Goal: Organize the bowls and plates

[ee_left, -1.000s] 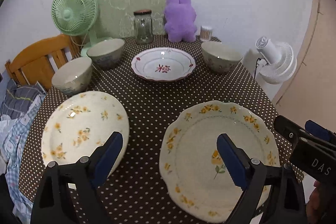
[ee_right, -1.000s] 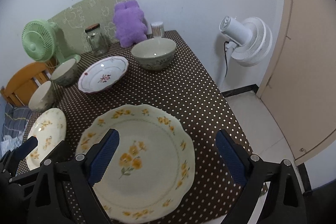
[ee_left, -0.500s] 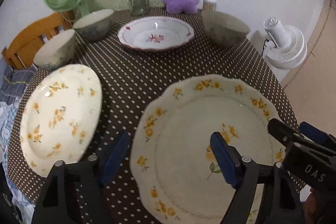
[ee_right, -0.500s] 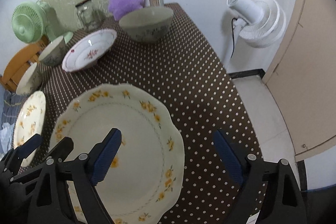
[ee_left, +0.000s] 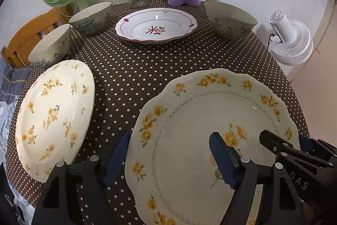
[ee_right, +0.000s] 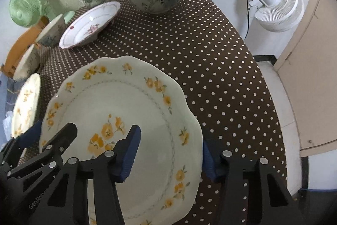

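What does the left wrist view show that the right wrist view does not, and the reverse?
Only the left wrist view shows the oval plate whole and the wooden chair clearly. Only the right wrist view shows the floor and the beige door. Both show the scalloped plate with each open gripper straddling its rim, left gripper and right gripper, plus the pink-rimmed dish.

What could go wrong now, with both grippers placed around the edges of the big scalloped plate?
1. Both the left gripper and the right gripper straddle the scalloped plate with jaws open; a thin, glossy rim could slip out when lifted.
2. An uneven lift by the two grippers might tilt the plate toward the table edge.
3. Moving it leftward could knock the smaller floral plate.
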`<action>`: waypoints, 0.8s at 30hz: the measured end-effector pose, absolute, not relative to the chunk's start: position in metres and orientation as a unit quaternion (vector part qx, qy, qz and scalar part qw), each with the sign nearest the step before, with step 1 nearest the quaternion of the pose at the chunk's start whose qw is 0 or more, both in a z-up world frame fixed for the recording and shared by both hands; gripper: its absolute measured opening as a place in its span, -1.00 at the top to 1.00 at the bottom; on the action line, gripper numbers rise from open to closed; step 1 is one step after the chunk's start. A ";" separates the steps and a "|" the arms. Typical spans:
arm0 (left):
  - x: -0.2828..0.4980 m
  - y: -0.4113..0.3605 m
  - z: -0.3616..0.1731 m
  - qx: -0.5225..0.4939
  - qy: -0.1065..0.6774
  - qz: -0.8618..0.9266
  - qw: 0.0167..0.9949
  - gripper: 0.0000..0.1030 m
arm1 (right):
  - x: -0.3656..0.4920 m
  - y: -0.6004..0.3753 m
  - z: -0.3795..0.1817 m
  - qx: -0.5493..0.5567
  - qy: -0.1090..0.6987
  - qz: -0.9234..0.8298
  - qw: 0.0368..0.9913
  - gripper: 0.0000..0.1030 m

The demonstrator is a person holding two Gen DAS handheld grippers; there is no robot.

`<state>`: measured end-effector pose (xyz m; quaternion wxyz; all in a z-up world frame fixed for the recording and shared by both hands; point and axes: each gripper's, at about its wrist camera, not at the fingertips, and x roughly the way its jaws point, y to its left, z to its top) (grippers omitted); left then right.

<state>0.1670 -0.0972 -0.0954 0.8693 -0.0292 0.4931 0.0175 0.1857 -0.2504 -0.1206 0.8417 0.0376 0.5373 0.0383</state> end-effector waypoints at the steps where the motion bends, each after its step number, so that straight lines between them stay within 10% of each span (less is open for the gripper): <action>1: 0.168 -0.097 -0.096 -0.030 0.493 0.017 0.869 -0.51 | 0.187 -0.249 -0.121 0.035 0.540 0.036 0.840 -0.12; 24: 0.220 -0.072 -0.097 -0.032 0.504 0.034 0.862 -0.51 | 0.242 -0.224 -0.117 0.042 0.546 0.041 0.836 -0.12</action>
